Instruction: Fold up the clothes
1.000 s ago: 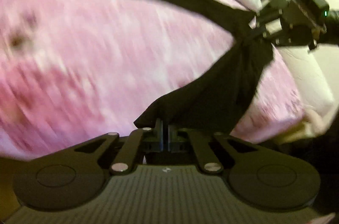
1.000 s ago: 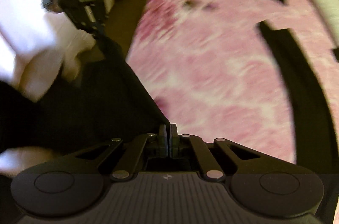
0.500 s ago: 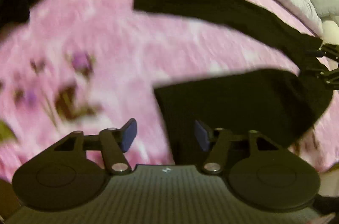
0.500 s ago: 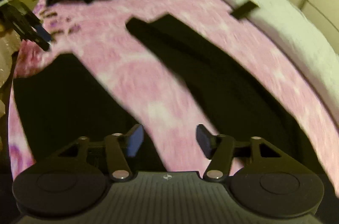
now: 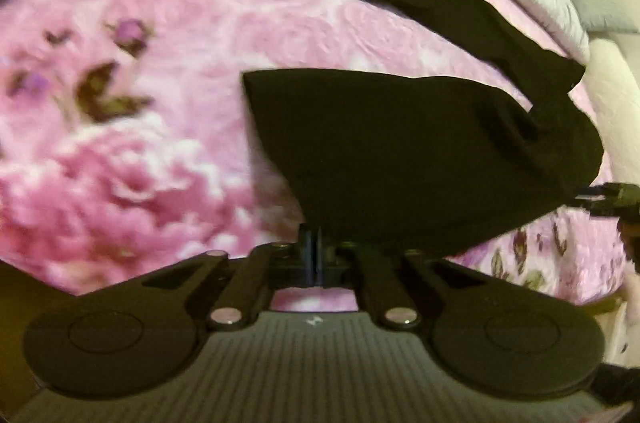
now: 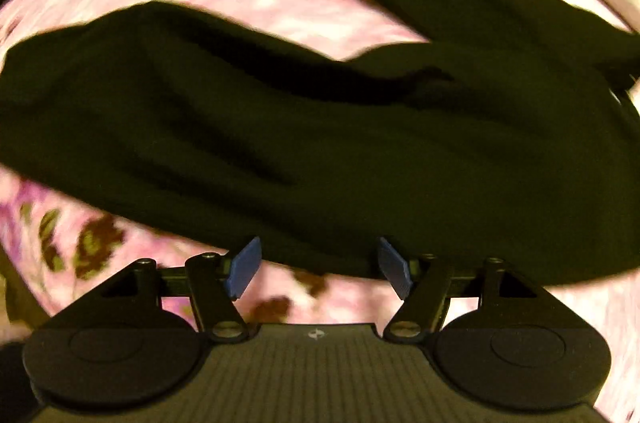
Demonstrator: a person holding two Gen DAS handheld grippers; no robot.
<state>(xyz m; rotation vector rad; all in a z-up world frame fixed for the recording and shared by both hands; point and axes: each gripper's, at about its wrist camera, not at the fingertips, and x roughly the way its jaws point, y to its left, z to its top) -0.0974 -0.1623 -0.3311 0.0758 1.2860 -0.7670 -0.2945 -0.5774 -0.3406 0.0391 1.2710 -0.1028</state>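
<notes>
Black soft trousers, plush pink blanket, left claw pinched

Both views are lit by dim, warm indoor light, and a yellowish tint is seen at the edges. Strong fisheye bending is shown toward the corners. The pink floral blanket is smeared by motion blur in both views. The black garment is rendered so dark that only faint folds can be made out.
</notes>
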